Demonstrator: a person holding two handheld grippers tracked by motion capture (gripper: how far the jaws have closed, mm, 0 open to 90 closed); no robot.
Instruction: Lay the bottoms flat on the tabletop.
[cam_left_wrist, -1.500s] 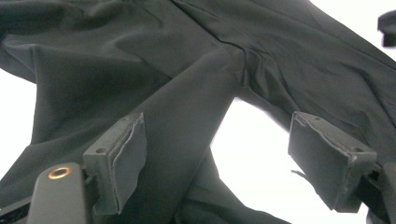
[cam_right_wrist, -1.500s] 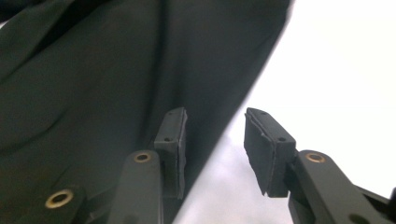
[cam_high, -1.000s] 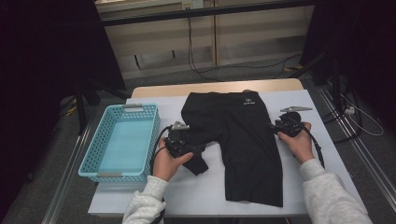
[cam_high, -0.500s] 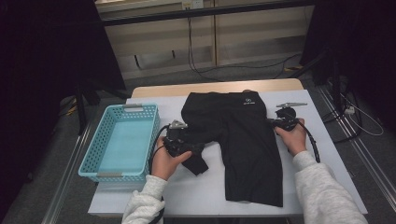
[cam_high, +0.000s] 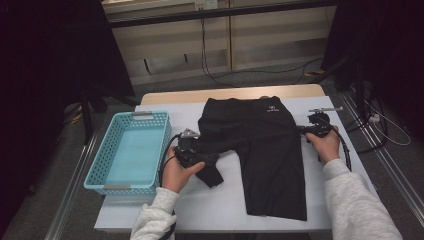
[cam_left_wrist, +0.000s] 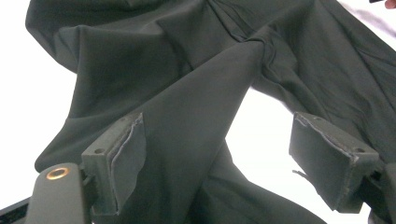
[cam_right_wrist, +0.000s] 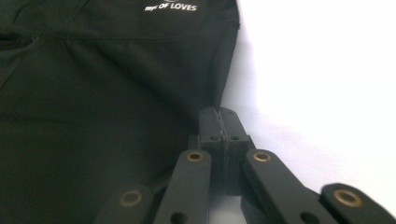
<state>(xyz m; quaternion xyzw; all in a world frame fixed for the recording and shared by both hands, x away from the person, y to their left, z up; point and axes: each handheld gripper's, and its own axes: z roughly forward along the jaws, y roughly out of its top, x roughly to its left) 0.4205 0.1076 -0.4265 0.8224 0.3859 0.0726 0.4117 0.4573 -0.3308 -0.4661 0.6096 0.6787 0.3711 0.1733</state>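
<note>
A pair of black shorts (cam_high: 260, 145) lies flat on the white table (cam_high: 225, 205), waistband at the far side. One leg is bunched toward the left. My left gripper (cam_high: 207, 159) stands open around that bunched leg. In the left gripper view a fold of the shorts (cam_left_wrist: 187, 70) runs between the wide-apart pads (cam_left_wrist: 126, 158) and brushes just one of them. My right gripper (cam_high: 299, 128) is at the shorts' right side edge. In the right gripper view its jaws are pressed together on that edge (cam_right_wrist: 219, 122), below the white logo (cam_right_wrist: 170, 7).
A light blue plastic basket (cam_high: 100, 170) with nothing in it stands at the table's left end, close beside my left hand. Bare white table lies in front of the shorts and to their right. Cables trail over the table's right edge to the floor.
My right gripper slid left to the shorts' side edge and its jaws came together there. My left gripper and the bunched leg stayed put.
</note>
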